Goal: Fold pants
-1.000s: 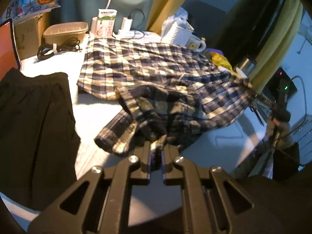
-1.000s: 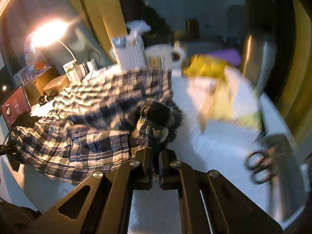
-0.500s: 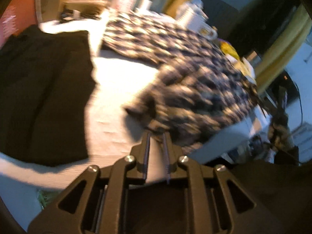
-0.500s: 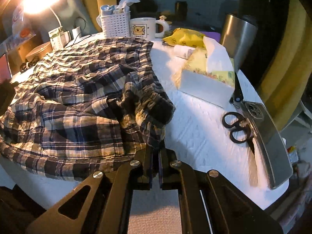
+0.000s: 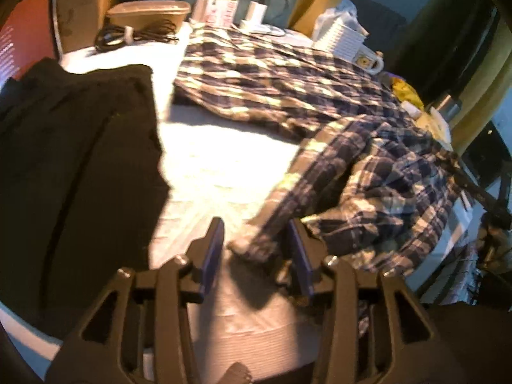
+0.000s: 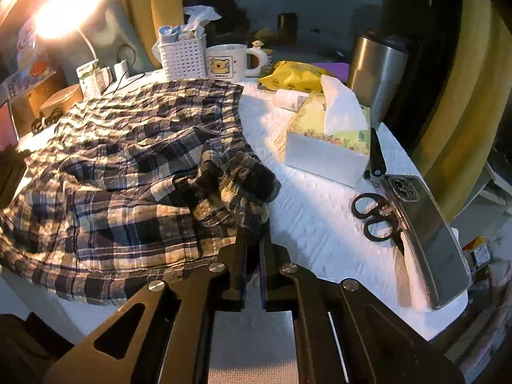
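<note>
Plaid pants [image 5: 352,166] lie rumpled across the white-covered table [image 5: 217,166]. One leg end reaches toward the near edge and lies between the fingers of my left gripper [image 5: 256,243]. Its jaws are opening and the pads stand clear of the cloth. In the right wrist view the same pants [image 6: 128,176] spread to the left, bunched at the near right corner. My right gripper [image 6: 252,246] is shut on that bunched fabric, low over the table.
A black garment [image 5: 73,160] lies left of the pants. On the right are a tissue box [image 6: 326,140], scissors [image 6: 374,214], a phone [image 6: 428,240] and a steel tumbler [image 6: 377,67]. A mug [image 6: 227,62], a white basket [image 6: 182,54] and coiled cables [image 5: 128,33] stand at the back.
My left gripper came down toward the table and its jaws parted, letting go of the pants leg. The right gripper kept its hold and sank a little with the fabric.
</note>
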Demonstrator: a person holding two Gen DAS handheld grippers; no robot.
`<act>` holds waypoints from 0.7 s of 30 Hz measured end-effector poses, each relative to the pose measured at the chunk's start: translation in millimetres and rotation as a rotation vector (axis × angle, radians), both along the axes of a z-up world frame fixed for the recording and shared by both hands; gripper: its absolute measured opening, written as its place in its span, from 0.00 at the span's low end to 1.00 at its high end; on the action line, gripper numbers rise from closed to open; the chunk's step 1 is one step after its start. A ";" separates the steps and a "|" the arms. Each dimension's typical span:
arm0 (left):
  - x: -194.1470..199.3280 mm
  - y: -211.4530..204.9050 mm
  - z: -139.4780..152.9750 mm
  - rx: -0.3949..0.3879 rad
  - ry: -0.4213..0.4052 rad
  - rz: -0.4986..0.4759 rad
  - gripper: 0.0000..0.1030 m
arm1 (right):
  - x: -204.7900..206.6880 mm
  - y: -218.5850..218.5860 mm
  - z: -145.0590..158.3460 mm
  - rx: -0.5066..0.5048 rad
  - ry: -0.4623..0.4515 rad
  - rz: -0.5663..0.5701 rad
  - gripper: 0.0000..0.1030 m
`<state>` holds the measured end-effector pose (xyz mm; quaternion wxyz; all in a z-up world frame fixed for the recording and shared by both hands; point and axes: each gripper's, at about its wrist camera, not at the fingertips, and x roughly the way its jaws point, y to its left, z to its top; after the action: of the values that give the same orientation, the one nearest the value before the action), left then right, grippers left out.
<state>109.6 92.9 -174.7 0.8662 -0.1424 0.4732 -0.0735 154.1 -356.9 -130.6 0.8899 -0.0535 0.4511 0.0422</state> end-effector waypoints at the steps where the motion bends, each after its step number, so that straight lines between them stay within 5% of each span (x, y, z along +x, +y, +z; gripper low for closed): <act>1: 0.5 -3.3 -1.9 0.002 0.009 -0.009 0.42 | 0.7 -1.3 -0.8 0.007 0.001 -0.006 0.06; 8: 0.8 -16.3 -4.7 0.097 -0.026 -0.047 0.41 | 6.9 -0.1 -10.4 0.022 0.024 -0.011 0.09; 11: 2.7 -15.7 -5.4 0.142 -0.023 -0.050 0.07 | 8.7 0.5 -11.2 0.031 0.022 -0.004 0.09; 21: 39.4 24.3 24.9 0.192 -0.090 -0.004 0.03 | 18.3 3.9 -18.8 0.061 0.037 -0.004 0.10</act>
<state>149.0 117.2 -149.8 0.8960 -0.0543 0.4392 -0.0360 172.4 -353.0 -149.4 0.8827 -0.0247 0.4659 0.0553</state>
